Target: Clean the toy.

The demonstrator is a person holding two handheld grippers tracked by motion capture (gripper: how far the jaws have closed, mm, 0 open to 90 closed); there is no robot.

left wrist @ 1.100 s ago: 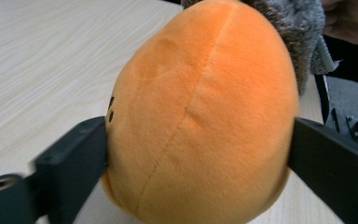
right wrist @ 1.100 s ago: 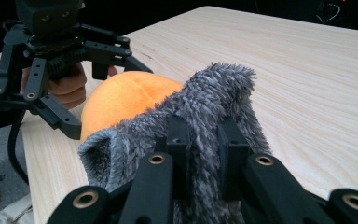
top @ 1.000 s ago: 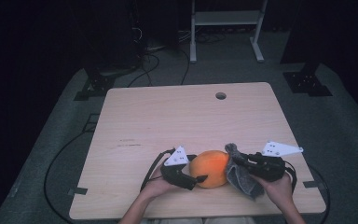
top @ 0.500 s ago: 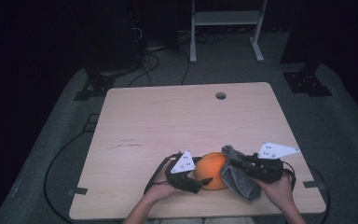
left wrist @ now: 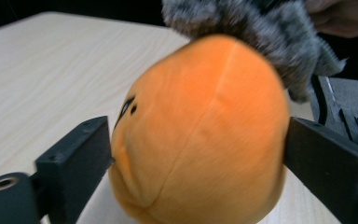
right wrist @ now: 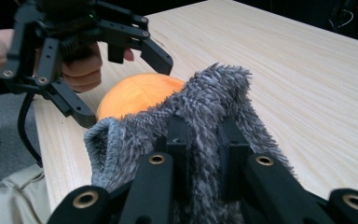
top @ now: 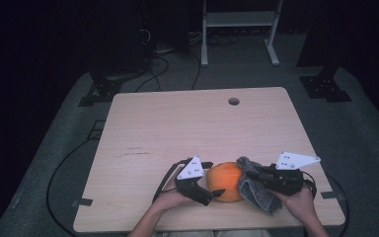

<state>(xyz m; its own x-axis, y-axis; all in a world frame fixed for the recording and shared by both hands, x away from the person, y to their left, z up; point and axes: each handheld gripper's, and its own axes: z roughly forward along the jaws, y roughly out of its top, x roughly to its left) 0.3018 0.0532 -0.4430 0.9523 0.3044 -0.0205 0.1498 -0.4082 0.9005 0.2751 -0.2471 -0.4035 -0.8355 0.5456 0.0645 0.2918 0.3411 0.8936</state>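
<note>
wiping step: right gripper (right wrist: pixel 200 154) pinches the fuzzy grey cloth (right wrist: pixel 205 112) against the orange plush ball (left wrist: pixel 200 135). left gripper (left wrist: pixel 196 154) has just spread wide around the ball. next, rub gently.

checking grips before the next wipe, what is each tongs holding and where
Right tongs pinch a bunched fold of the grey cloth. Left tongs, just opened, flank the orange plush at its sides without squeezing.

A round orange plush toy (top: pixel 226 180) (a small dark stitched mark on its side) sits on the table's near edge, with a shaggy grey cloth (top: pixel 254 185) bunched and draped against its right side, touching it.
</note>
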